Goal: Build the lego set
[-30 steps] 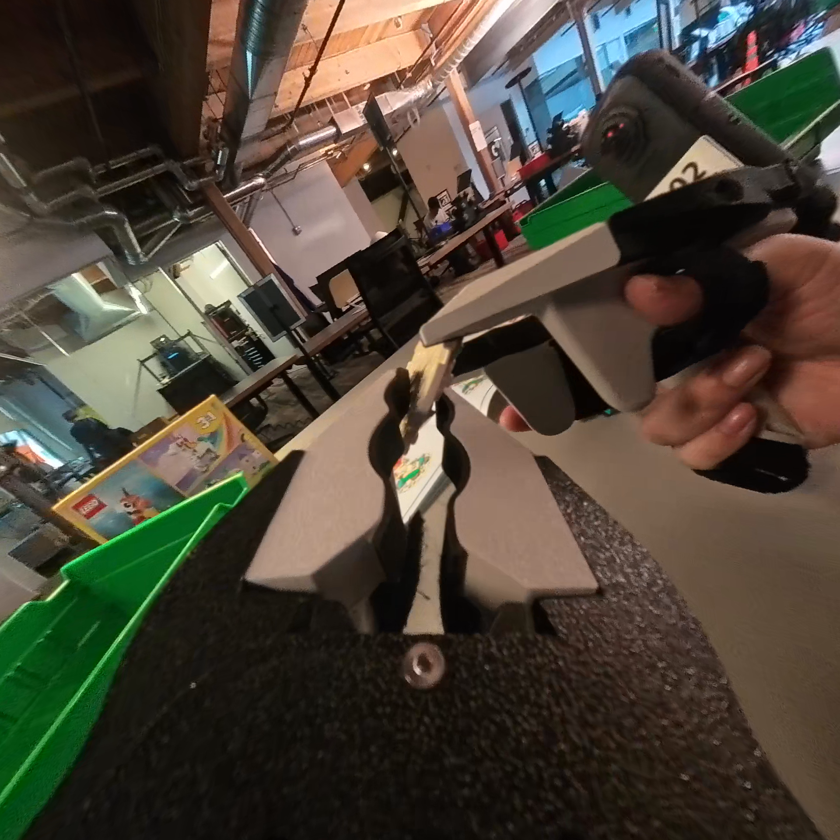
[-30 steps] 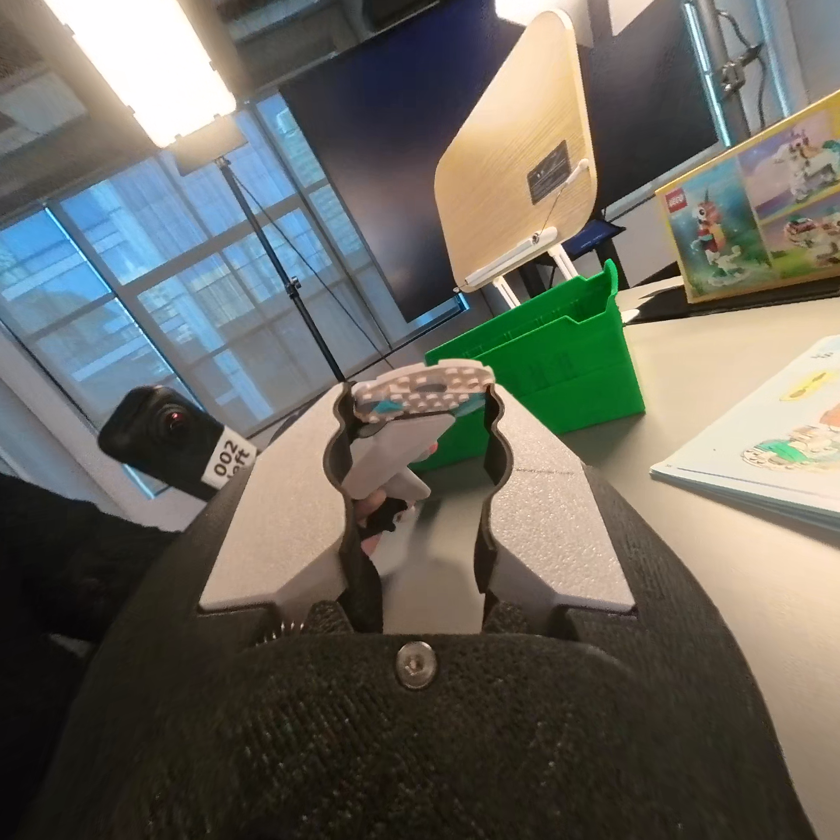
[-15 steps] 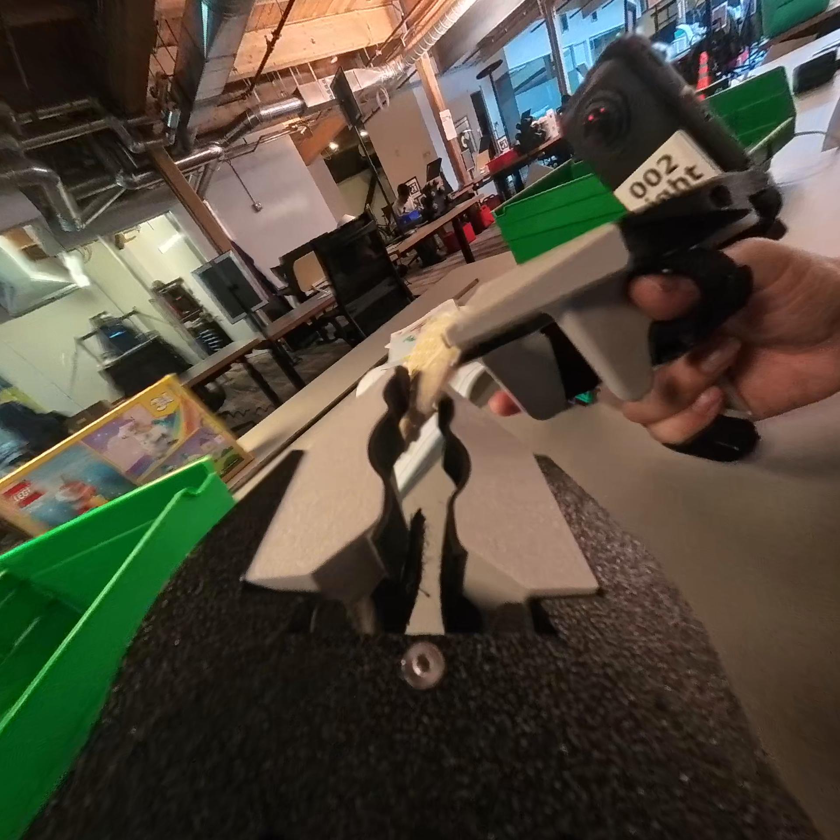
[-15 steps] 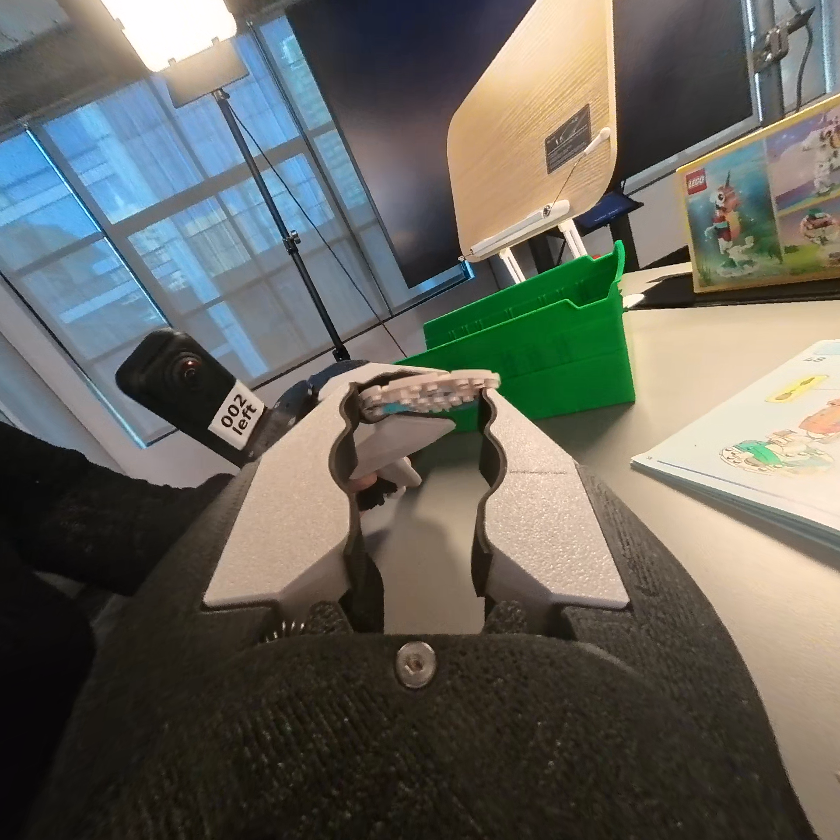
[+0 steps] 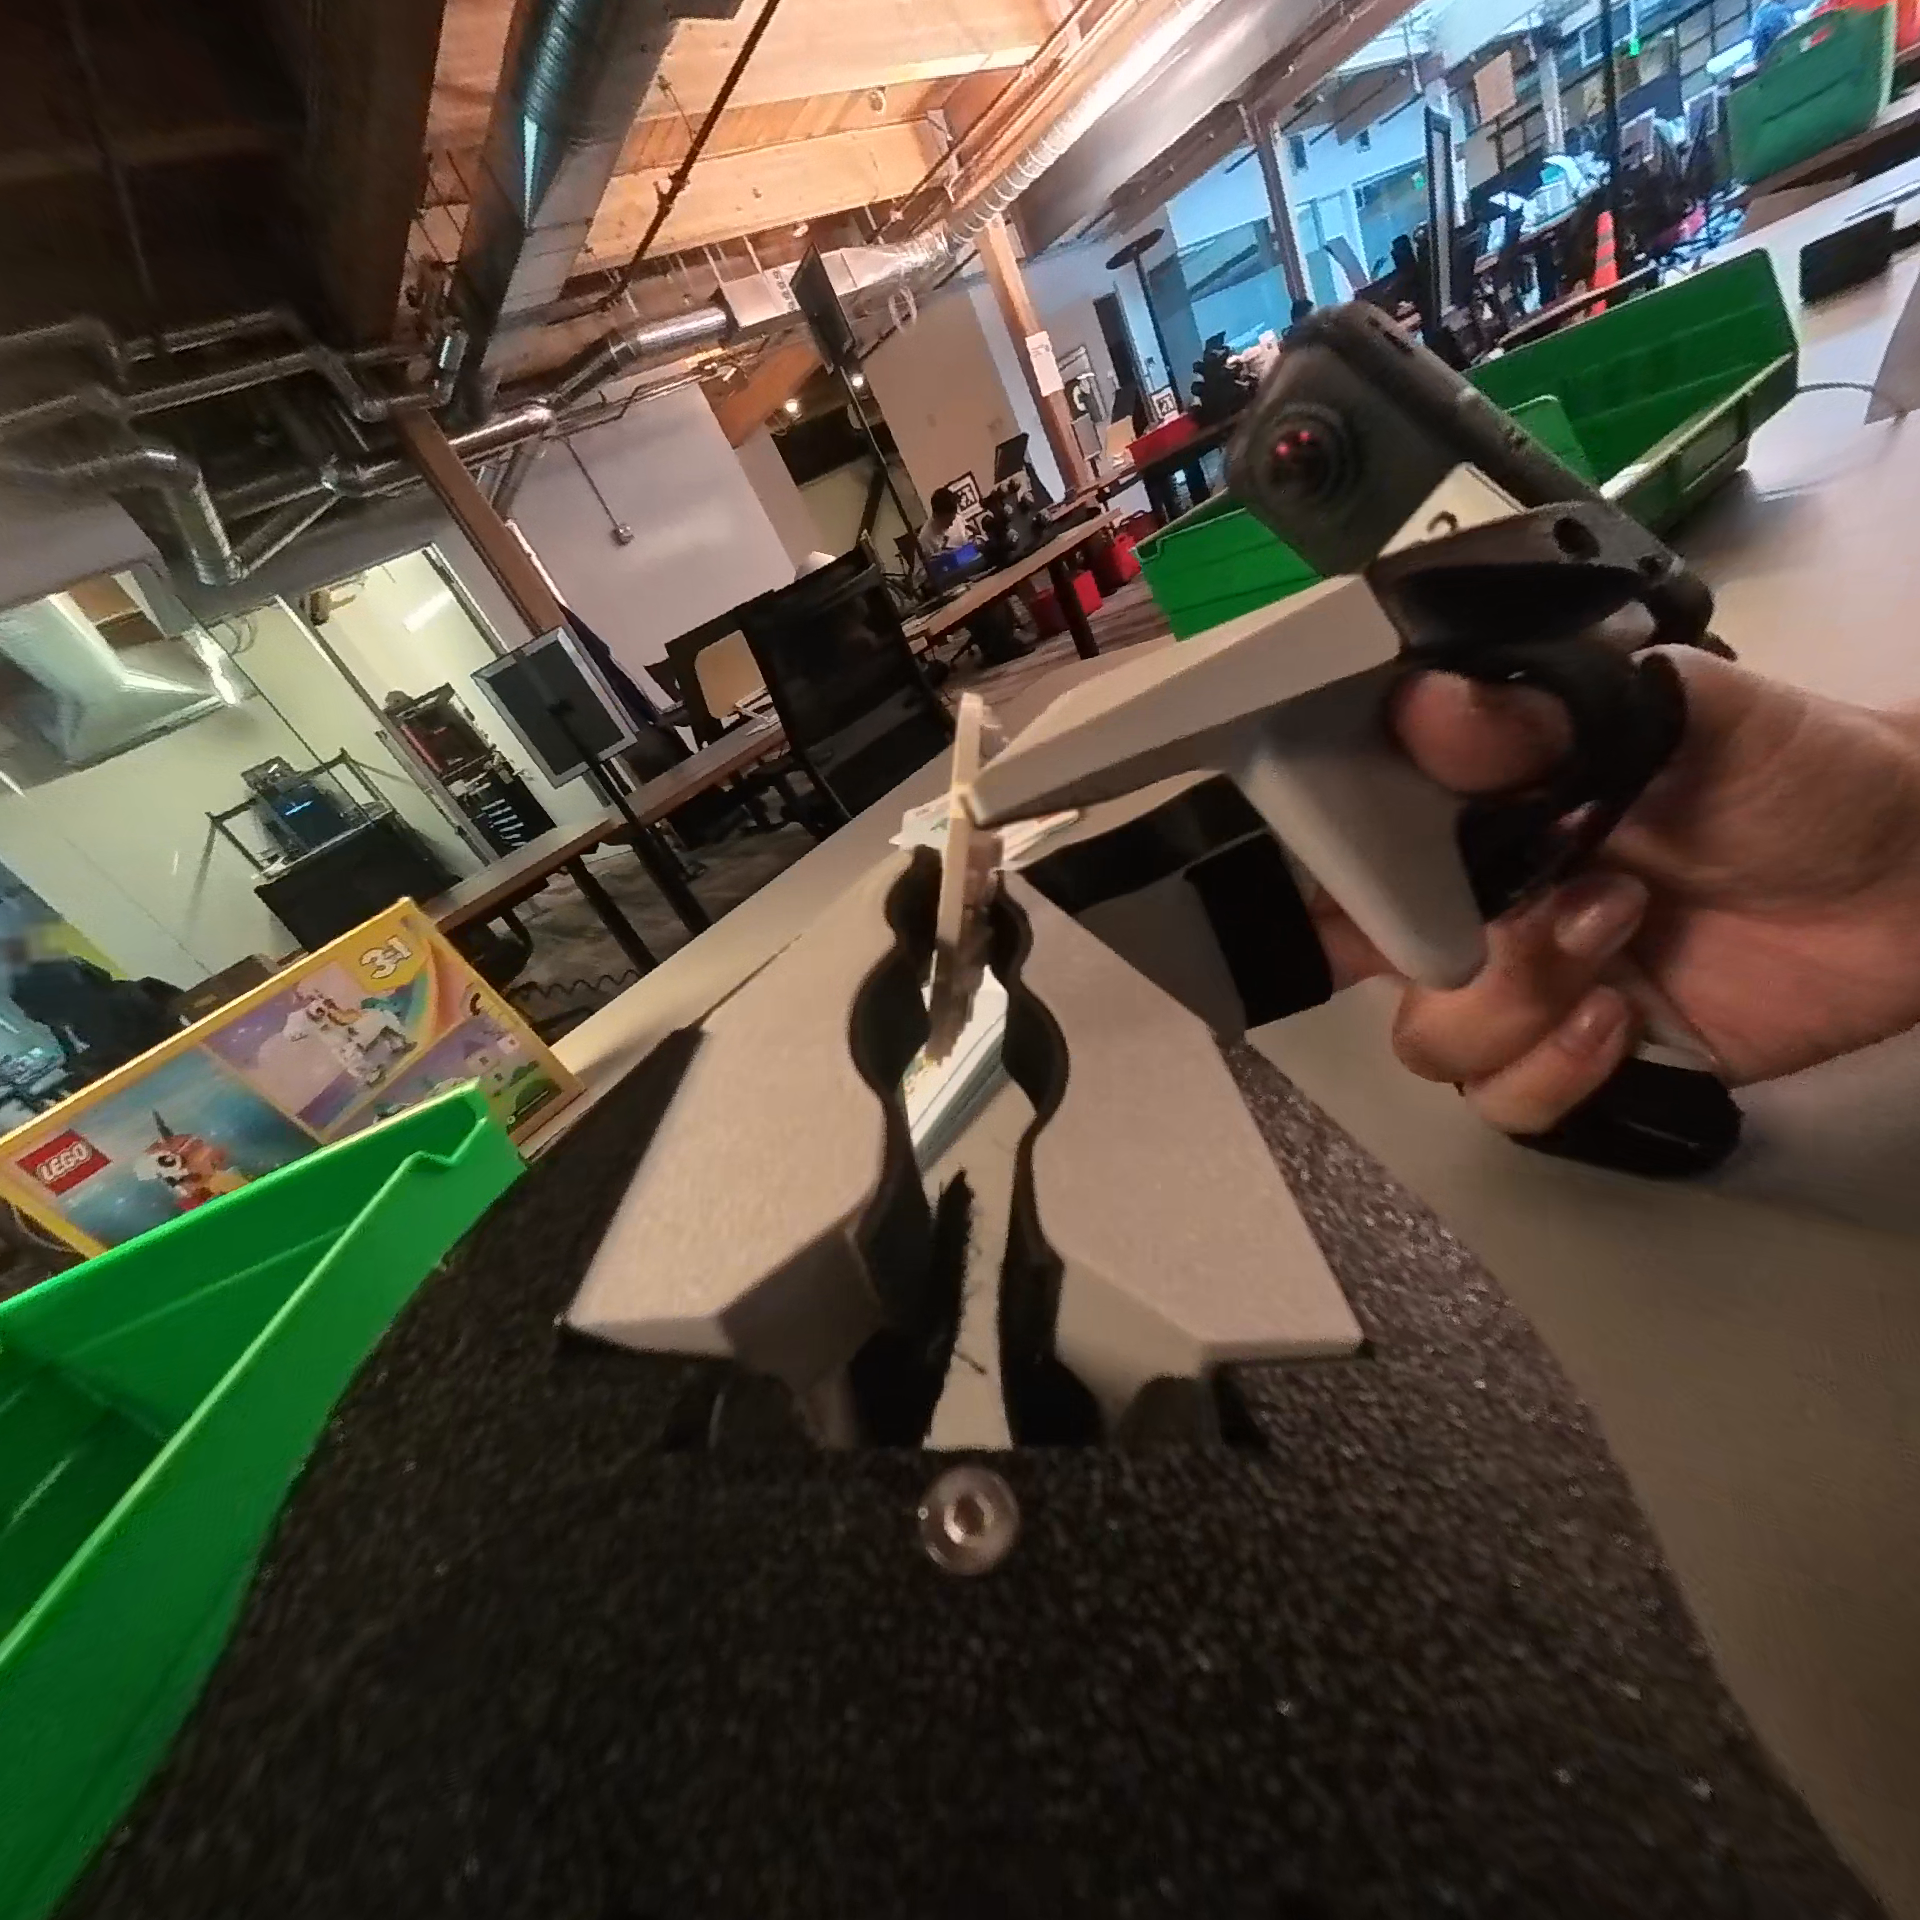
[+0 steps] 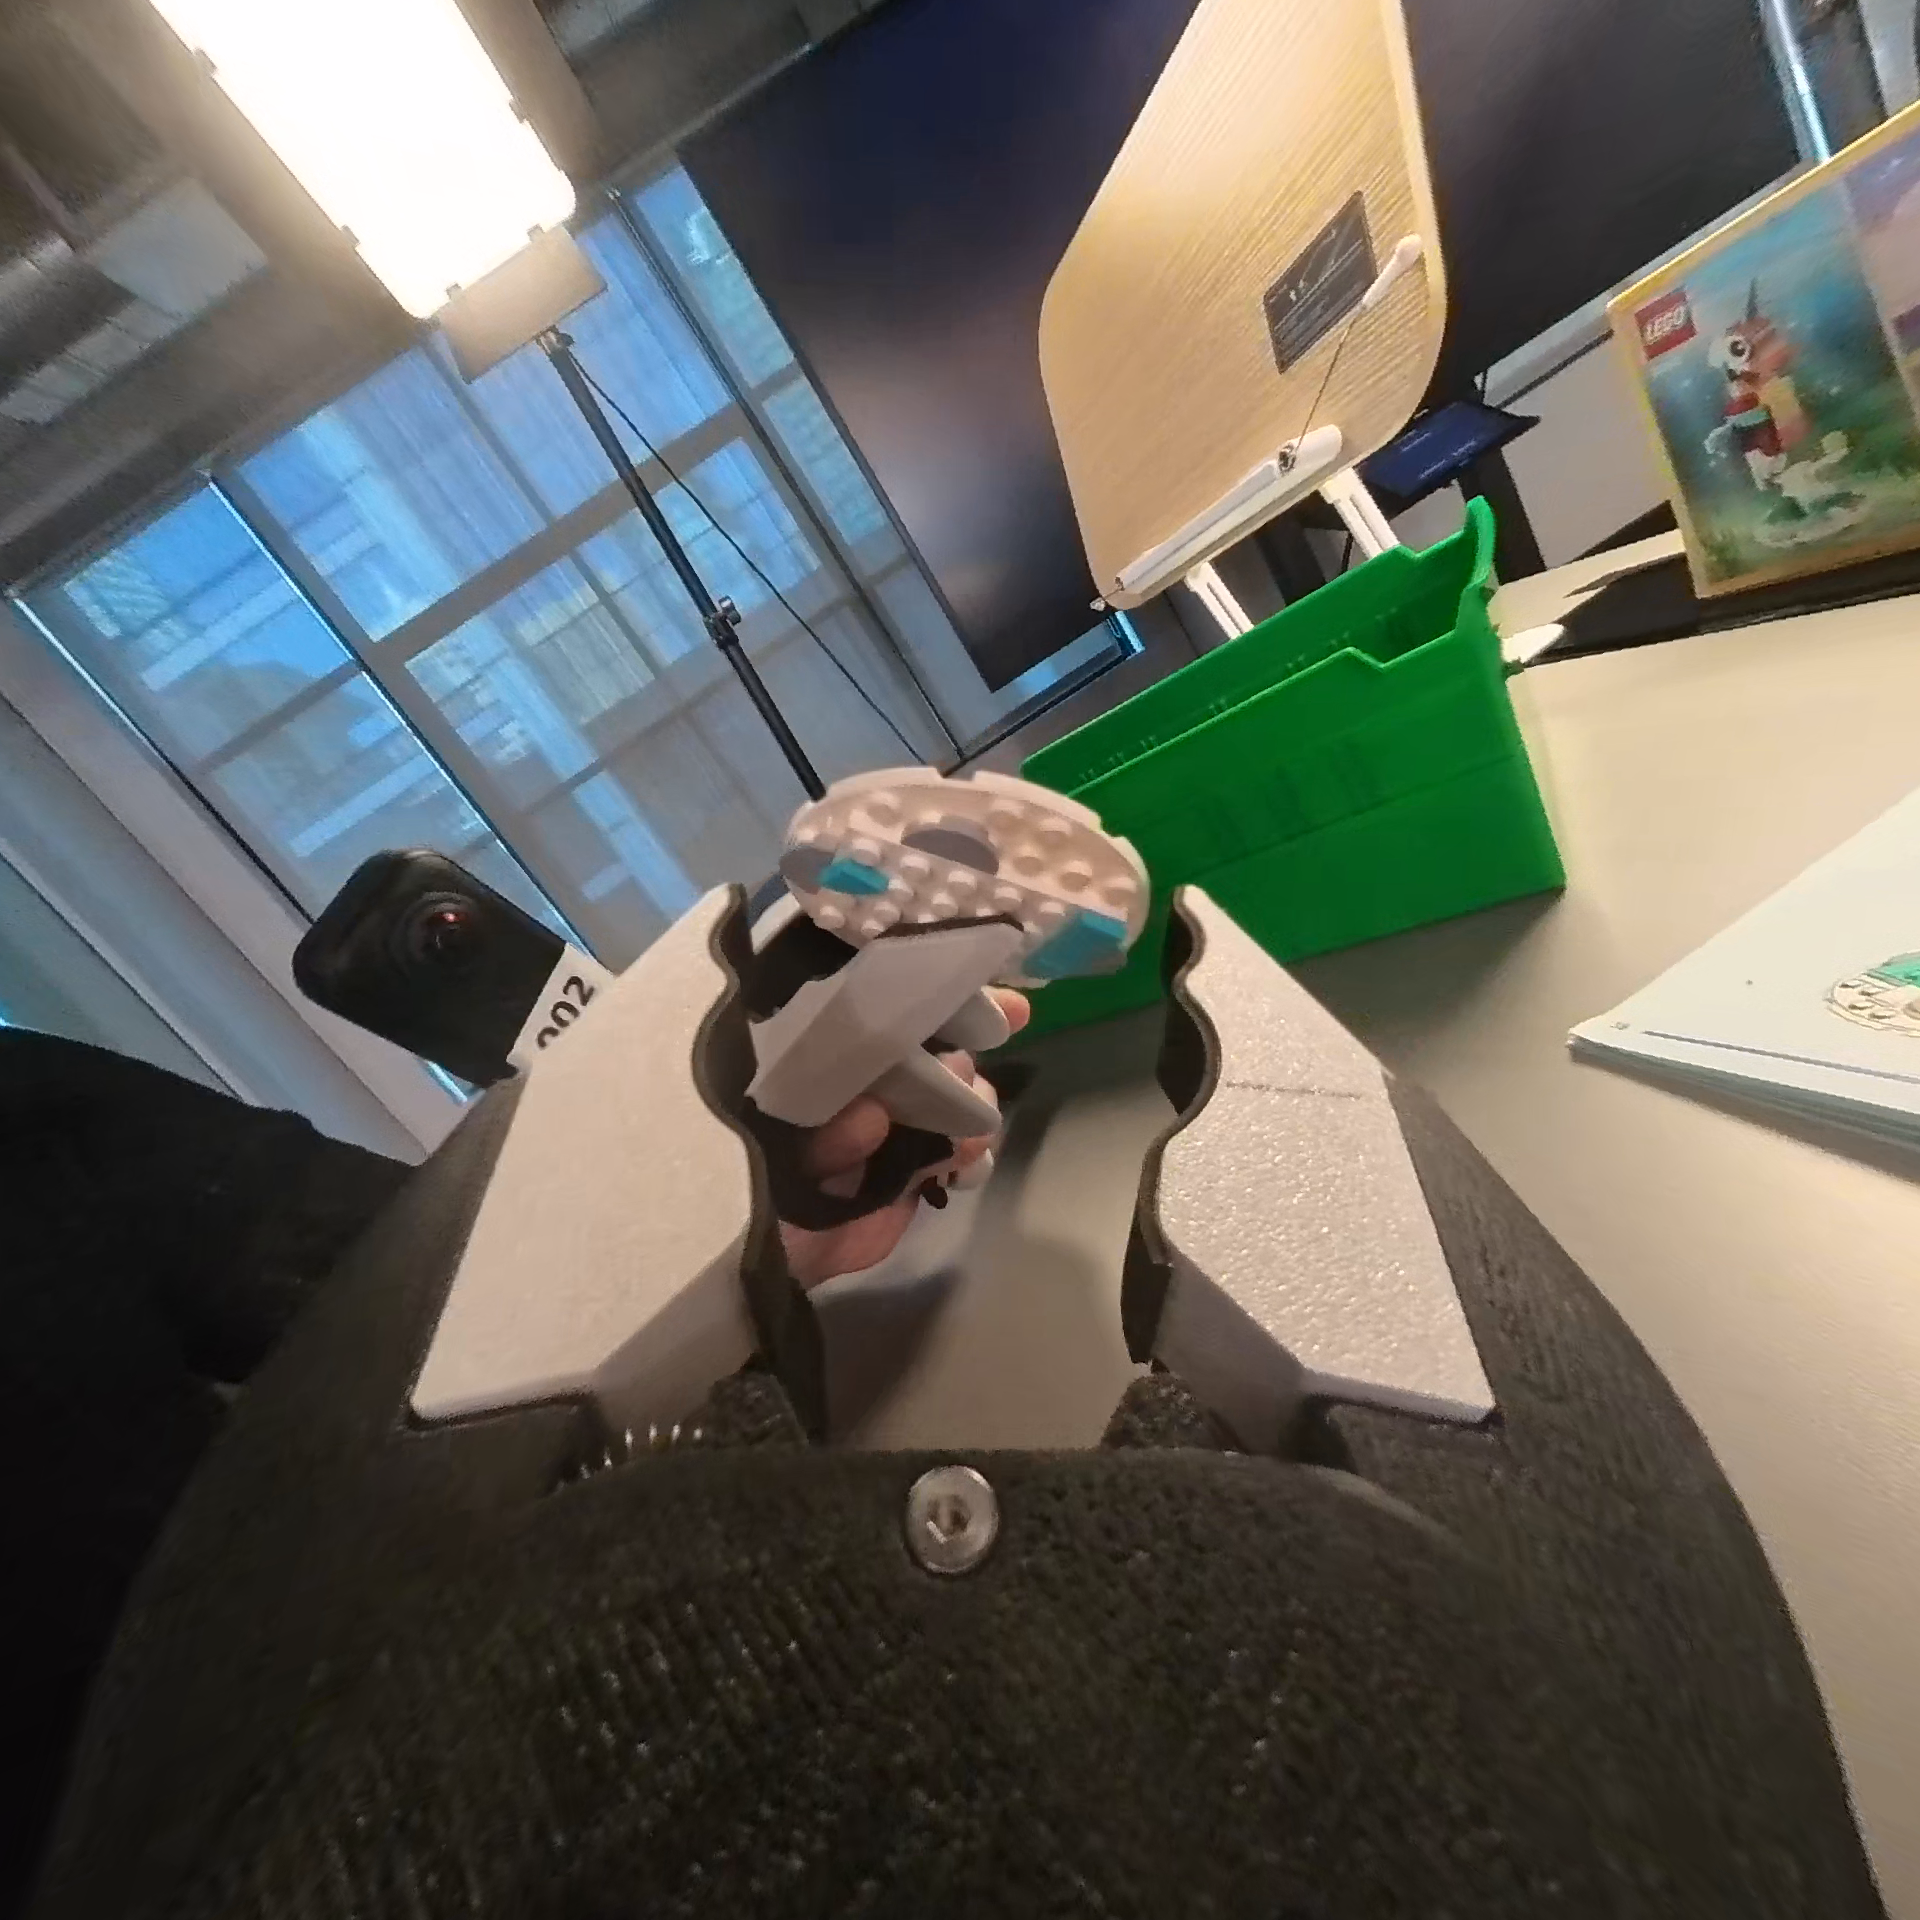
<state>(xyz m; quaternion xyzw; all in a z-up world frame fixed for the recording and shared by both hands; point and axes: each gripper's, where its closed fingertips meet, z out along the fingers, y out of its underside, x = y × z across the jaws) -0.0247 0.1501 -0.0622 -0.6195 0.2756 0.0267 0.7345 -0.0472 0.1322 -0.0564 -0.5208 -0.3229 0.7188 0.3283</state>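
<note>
Above the grey surface (image 6: 1662, 831), between the two handheld tools, a round white studded plate (image 6: 966, 862) with small teal pieces and a grey patch on it is held up in the air. The left tongs (image 5: 961, 935) are pinching it by its lower rim, their fingers (image 5: 779, 997) nearly together on the thin plate, so that from the left wrist view it shows edge-on as a pale sliver. Gripping the rim seems to leave the studded face free and turned toward the other tool.

The right tongs (image 6: 961, 956) are spread wide, the plate sitting between their fingers (image 6: 1247, 1039) with clear gaps on both sides; neither pad presses on it. In the left wrist view the upper finger tip of the right tongs seems to reach the plate's edge, though whether it touches I cannot tell. A hand (image 5: 1714, 883) wraps the black handle of that right tool.

A green bin (image 6: 1299, 831) stands on the surface beyond the plate, near but apart. An open instruction booklet (image 6: 1766, 997) lies flat to the right, probably kept in sight for reference, and a colourful toy box (image 6: 1787, 364) stands upright behind it. A pale wooden board (image 6: 1247, 291) on a stand rises at the back
</note>
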